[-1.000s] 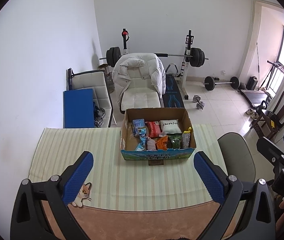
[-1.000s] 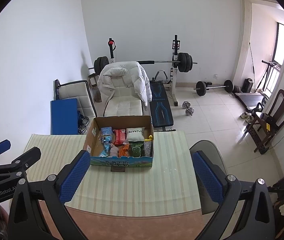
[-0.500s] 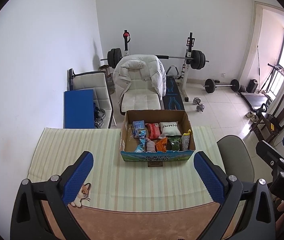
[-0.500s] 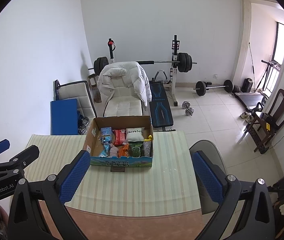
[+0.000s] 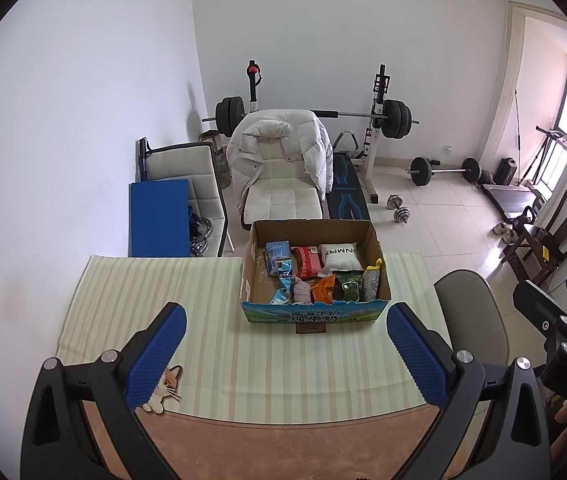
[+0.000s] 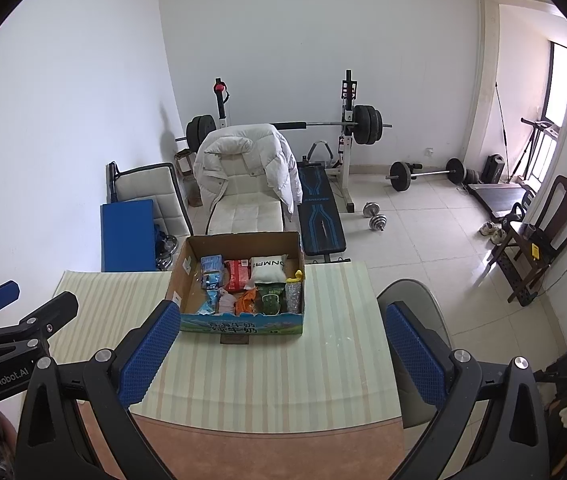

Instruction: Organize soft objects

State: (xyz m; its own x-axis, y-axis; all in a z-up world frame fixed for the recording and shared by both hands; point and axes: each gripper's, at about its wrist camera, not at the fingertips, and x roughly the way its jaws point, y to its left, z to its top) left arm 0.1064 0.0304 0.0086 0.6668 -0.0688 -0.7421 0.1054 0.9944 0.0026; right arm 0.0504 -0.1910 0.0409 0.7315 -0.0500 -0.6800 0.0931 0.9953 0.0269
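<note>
An open cardboard box with a blue printed front stands at the far middle of the striped tablecloth; it also shows in the right wrist view. Inside lie several soft packets: a white bag, a red pack, an orange pack, blue packs. My left gripper is open and empty, high above the near table edge. My right gripper is open and empty, at the same height to the right. Each shows in the other's view, the left and the right.
A striped cloth covers the far part of the brown table. A cat sticker lies near the cloth's front left. A grey chair stands at the table's right. Behind are a white chair with jacket and a weight bench.
Both grippers have drifted slightly; the box sits a little lower in the left wrist view. Both grippers stay open and empty.
</note>
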